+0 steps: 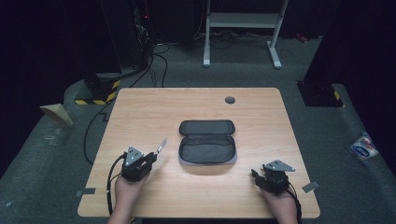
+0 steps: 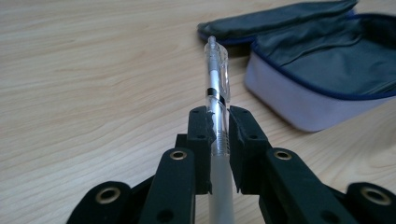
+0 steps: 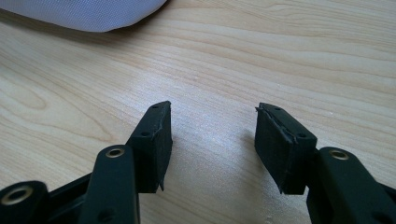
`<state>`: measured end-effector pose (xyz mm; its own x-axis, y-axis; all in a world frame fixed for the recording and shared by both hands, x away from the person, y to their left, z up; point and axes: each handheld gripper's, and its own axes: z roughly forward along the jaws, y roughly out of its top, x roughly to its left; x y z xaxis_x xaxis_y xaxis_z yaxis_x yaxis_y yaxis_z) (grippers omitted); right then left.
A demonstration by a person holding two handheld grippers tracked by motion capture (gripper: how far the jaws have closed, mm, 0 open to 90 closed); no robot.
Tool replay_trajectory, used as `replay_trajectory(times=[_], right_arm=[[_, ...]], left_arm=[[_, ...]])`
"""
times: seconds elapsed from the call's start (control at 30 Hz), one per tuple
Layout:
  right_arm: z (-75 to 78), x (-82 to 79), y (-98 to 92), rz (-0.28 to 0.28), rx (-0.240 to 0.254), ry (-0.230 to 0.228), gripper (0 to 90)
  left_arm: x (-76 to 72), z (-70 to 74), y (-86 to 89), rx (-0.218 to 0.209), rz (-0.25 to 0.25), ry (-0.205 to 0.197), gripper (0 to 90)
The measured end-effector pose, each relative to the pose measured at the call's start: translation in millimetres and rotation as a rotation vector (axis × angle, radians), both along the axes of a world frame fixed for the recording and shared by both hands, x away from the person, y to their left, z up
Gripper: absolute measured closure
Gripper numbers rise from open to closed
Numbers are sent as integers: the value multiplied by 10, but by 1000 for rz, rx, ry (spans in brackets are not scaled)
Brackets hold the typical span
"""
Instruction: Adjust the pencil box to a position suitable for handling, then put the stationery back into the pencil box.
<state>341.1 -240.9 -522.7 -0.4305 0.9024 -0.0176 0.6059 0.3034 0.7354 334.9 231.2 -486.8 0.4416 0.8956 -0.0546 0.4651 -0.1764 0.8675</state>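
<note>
Gripping a pen (image 2: 217,93), left gripper (image 2: 218,122) angled toward pouch (image 2: 322,70).

The bench (image 1: 140,112) is a pale wood-grain top with rounded corners. An open grey pencil case (image 1: 207,143) lies on it near the middle, lid folded back. Beyond the pencil case, near the far edge, a round grey cable cap (image 1: 229,100) sits in the surface.
</note>
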Motion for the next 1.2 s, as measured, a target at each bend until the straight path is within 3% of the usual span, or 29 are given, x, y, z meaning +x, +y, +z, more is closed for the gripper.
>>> replay_trajectory(times=[0.23, 0.47, 0.83, 1.2], right_arm=[[0, 0, 0, 0, 0, 0, 459], [0, 0, 0, -1, 1, 1, 458], [0, 0, 0, 4, 1, 1, 451], [0, 2, -1, 7, -1, -1, 450]], left_arm=[[-56, 194, -181, 8, -79, -49, 793], [-52, 236, -353, -10, -140, -51, 793], [-5, 228, -562, -38, -187, -37, 792], [86, 289, -603, -31, -228, -25, 793]])
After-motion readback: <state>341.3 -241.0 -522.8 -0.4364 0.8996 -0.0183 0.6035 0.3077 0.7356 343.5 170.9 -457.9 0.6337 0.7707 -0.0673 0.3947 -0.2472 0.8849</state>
